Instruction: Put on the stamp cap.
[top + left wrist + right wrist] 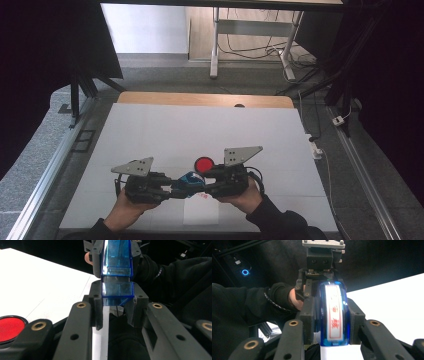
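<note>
Grey carpet floor [165,80], white-legged desk [215,45] behind, black curtains [395,75].

Left gripper [172,189] and right gripper [209,187]: black jaws, brass-ringed screw holes, grey three-cornered top plates; person's sleeves black

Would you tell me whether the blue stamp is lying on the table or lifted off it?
Lifted: both tools grip the blue stamp above the table.
</note>
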A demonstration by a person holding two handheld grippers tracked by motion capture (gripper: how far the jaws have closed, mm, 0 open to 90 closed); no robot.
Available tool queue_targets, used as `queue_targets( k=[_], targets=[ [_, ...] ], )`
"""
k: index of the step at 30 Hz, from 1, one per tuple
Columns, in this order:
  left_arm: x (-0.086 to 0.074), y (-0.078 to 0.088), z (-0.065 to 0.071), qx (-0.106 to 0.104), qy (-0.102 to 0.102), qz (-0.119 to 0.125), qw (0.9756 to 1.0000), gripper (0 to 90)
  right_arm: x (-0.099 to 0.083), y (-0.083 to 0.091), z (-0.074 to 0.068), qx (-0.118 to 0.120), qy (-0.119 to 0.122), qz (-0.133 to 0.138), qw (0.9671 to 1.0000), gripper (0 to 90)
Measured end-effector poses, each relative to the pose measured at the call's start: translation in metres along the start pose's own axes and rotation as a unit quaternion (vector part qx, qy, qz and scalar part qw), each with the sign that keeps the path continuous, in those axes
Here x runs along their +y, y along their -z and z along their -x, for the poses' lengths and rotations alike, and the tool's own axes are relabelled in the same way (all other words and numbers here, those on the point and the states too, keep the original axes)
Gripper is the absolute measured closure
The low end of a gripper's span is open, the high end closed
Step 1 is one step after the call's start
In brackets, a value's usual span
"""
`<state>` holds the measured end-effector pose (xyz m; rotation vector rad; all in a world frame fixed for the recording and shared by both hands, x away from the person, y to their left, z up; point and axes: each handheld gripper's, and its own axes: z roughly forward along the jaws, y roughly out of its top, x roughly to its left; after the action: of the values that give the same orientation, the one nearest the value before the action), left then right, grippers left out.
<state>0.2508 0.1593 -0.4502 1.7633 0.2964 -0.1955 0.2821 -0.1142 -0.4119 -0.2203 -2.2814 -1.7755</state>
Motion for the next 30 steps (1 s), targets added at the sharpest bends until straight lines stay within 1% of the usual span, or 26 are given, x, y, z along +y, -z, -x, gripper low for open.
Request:
queue_targets(
  k=[4,6,11,16,19,22,27,30],
  targets=[
    [0.0001,0.0012,-0.0001,-0.001,0.001,0.002,1.0000,69.0,0.0003,0.0002,-0.0003,-0.001,0.001,-0.002,1.0000,65.0],
    [0.0000,0.0012,-0.0002,-0.004,0.003,0.004,1.0000,69.0,0.0003,0.0010,-0.0001,0.000,-0.002,0.001,1.0000,69.2],
    [-0.0002,0.0015,-0.0002,-0.005,0.002,0.003,1.0000,69.0,0.0004,0.0012,-0.0001,0.001,-0.003,0.000,1.0000,69.9],
    [0.0004,0.0010,0.0007,-0.009,-0.006,0.000,0.9999,68.7,0.0020,0.0008,-0.0017,0.004,0.001,-0.008,1.0000,70.3],
    [0.0017,0.0009,0.0018,-0.012,-0.007,-0.007,0.9999,68.7,0.0028,0.0008,-0.0025,0.009,-0.002,-0.013,0.9999,70.4],
    [0.0032,0.0002,0.0028,-0.009,-0.013,-0.022,0.9996,68.7,0.0028,0.0002,-0.0030,0.010,0.002,-0.022,0.9997,70.4],
    [0.0047,-0.0007,0.0042,-0.009,-0.018,-0.034,0.9992,68.7,0.0027,-0.0008,-0.0045,0.008,0.012,-0.028,0.9995,70.5],
    [0.0053,-0.0012,0.0044,-0.009,-0.015,-0.035,0.9992,68.8,0.0016,-0.0006,-0.0044,0.012,0.006,-0.025,0.9996,70.5]
  ],
)
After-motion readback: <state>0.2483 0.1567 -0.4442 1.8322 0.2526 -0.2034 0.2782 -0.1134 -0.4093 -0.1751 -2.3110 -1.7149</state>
